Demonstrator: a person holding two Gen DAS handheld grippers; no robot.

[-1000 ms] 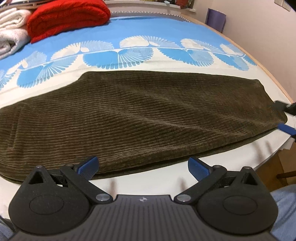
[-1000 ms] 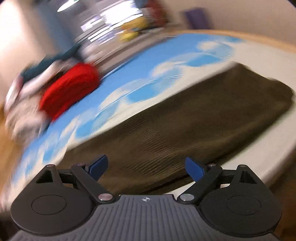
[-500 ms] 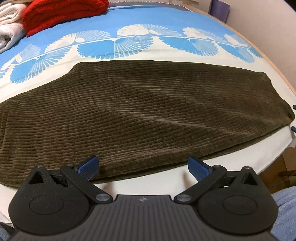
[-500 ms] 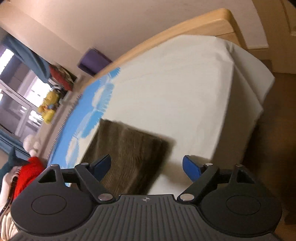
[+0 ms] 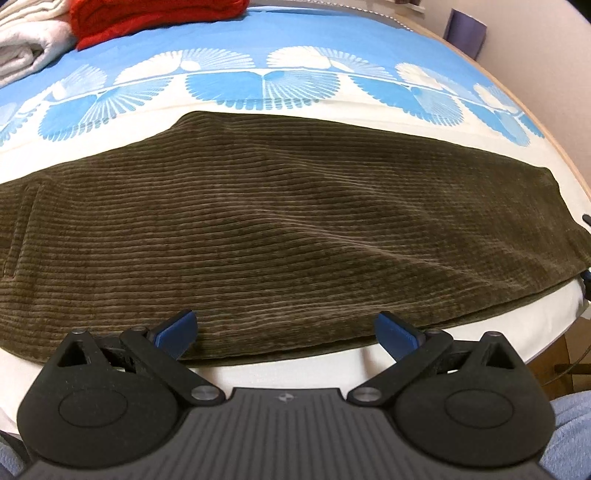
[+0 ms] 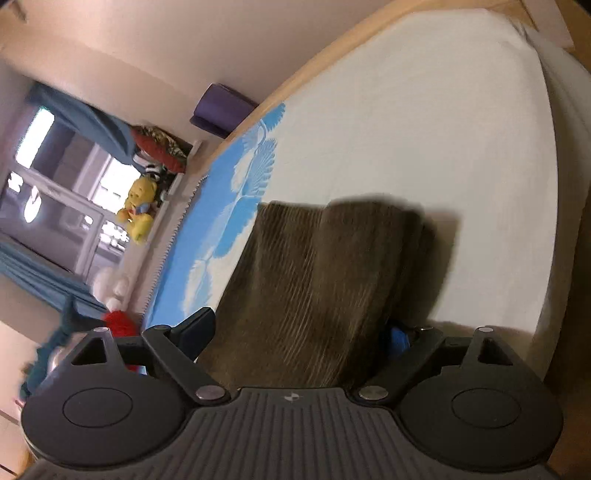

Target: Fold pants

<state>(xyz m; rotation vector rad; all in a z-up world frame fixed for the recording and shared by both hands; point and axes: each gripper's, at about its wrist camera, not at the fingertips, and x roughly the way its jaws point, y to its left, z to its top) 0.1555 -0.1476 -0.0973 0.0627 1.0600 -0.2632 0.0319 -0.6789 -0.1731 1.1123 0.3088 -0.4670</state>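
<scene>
The pants (image 5: 280,225) are laid flat on the bed (image 5: 258,369); the left gripper (image 5: 286,334) is held wide open and empty at their near edge, and the right gripper (image 6: 299,338) is spread wide around their end, unclamped.

Pants (image 5: 280,229) lie across the bed (image 5: 461,354) ahead of the left jaws; folded blankets (image 5: 110,22) far behind them

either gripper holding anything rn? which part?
Nothing held. Left gripper is open above the near edge of the pants. Right gripper is open, straddling the pants' leg end; pads not pressing it.
</scene>
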